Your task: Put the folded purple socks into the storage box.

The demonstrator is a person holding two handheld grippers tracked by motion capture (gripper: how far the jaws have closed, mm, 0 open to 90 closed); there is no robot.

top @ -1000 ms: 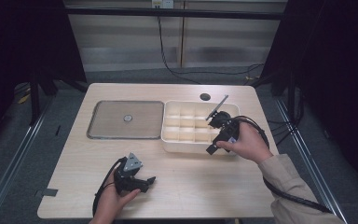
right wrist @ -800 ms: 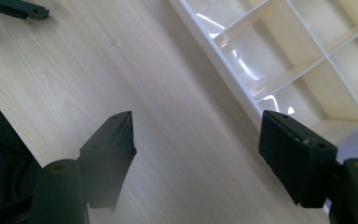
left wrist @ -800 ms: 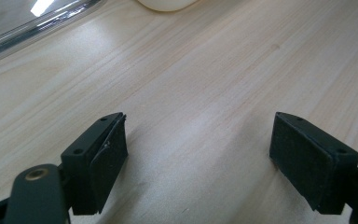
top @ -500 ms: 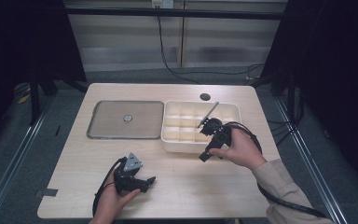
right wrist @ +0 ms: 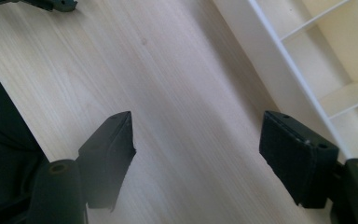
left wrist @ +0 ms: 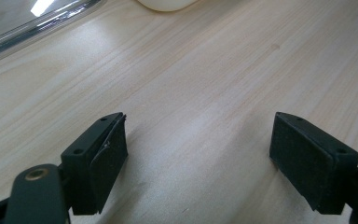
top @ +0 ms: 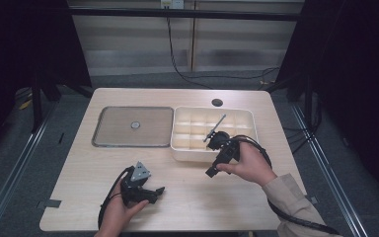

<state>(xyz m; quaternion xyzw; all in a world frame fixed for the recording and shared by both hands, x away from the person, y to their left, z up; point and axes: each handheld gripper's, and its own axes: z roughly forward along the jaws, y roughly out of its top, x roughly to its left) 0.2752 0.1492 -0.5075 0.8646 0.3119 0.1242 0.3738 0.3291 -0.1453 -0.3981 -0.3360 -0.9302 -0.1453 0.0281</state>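
Observation:
My left gripper (top: pixel 157 190) rests low over the wooden table near its front edge, held in a hand. In the left gripper view, the left gripper (left wrist: pixel 198 140) stands open over bare wood with nothing between its pads. My right gripper (top: pixel 211 172) points down at the table just in front of the white compartment box (top: pixel 187 155). Seen from the right gripper view, the right gripper (right wrist: pixel 198 135) is open and empty, with the box wall (right wrist: pixel 261 51) to its right.
A flat metal tray (top: pixel 108 133) lies left of the box, with a small round piece (top: pixel 135 125) at its middle. A dark round hole (top: pixel 217 102) sits in the table behind the box. Cables trail from both grippers toward the front edge.
My right gripper has come away from above the box, moving toward the front and left and lower, to the table in front of it. The left gripper has stayed put.

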